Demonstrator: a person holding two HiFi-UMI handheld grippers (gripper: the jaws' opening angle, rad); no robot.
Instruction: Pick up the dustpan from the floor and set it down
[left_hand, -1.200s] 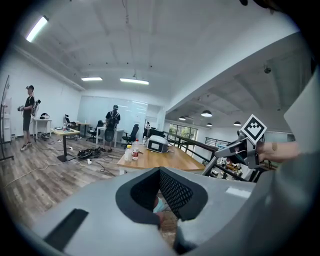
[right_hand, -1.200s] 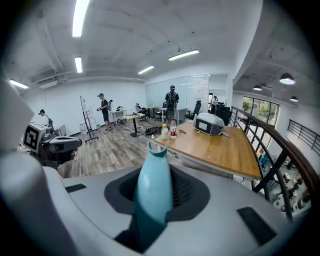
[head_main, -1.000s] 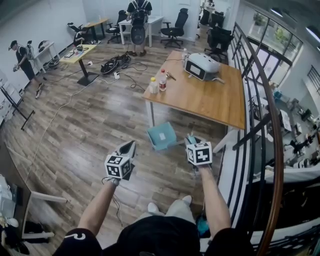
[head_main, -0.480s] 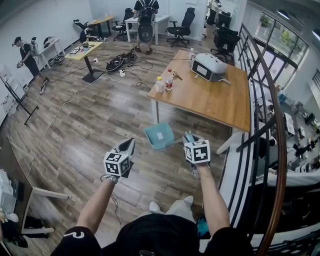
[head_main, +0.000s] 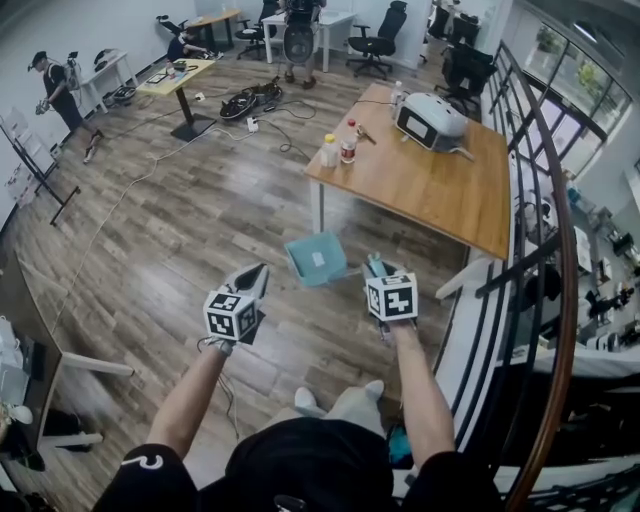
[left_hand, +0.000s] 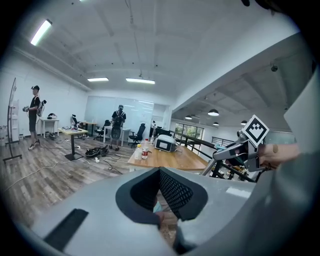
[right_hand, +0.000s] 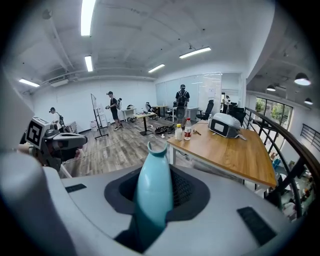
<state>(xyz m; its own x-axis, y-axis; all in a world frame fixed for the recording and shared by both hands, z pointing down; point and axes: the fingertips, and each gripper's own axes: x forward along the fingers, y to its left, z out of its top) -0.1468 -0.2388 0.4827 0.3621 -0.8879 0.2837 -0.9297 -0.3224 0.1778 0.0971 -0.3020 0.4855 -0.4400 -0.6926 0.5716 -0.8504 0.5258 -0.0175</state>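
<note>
Dustpan shifted leftward, clear of table corner; right hand-held gripper pinching it, left hand-held gripper pressed together.

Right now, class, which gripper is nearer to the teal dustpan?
Right. The right gripper has the dustpan by its handle, clamped between its fingers. The left gripper is apart from the dustpan, on its other side.
</note>
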